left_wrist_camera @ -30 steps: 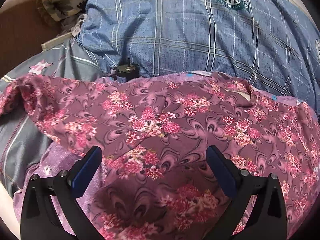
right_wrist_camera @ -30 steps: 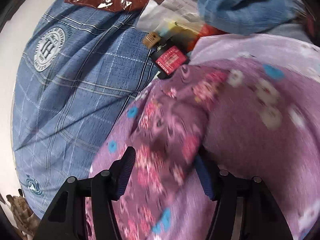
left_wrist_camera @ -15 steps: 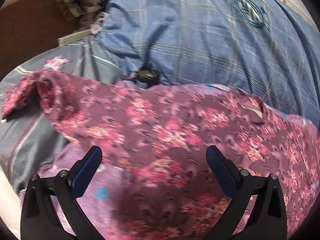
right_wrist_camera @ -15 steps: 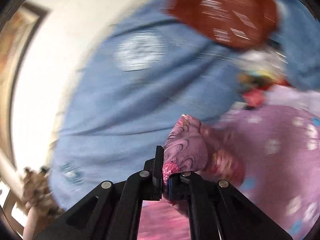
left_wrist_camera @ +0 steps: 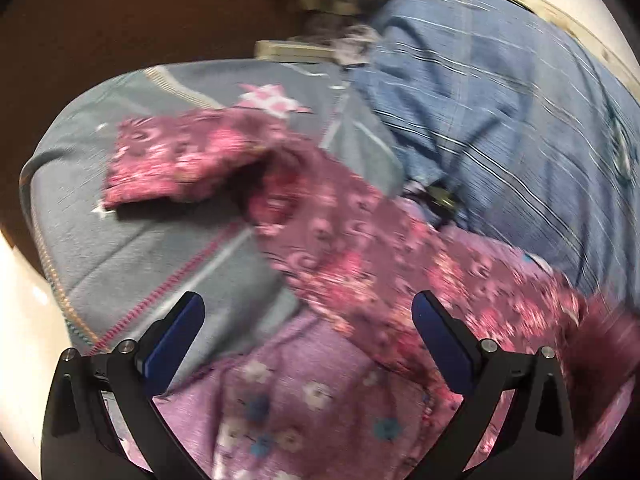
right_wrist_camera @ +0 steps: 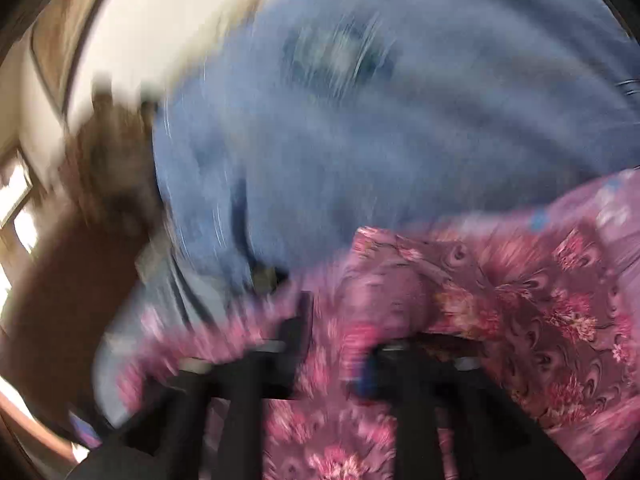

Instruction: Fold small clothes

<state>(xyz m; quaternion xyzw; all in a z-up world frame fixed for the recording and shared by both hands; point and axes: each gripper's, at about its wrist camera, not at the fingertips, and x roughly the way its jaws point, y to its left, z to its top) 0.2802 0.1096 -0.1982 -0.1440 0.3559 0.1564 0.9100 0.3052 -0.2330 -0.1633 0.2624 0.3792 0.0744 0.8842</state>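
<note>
Right tool (right_wrist_camera: 336,344) motion-smeared under the floral garment (right_wrist_camera: 520,300), grip perhaps loosened, unreadable

Right tongs (right_wrist_camera: 336,344) parted; floral garment (right_wrist_camera: 520,300) dragged leftward.

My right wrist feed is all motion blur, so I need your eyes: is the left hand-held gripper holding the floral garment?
Observer: No. The left hand-held gripper is open, with nothing between its fingers.
Operator: Where is the sleeve?
Observer: The floral garment has its sleeve lying on the grey quilt, ahead and to the left of that gripper.
Operator: What's in front of the gripper?
Observer: A lilac flowered cloth, partly under the garment.
</note>
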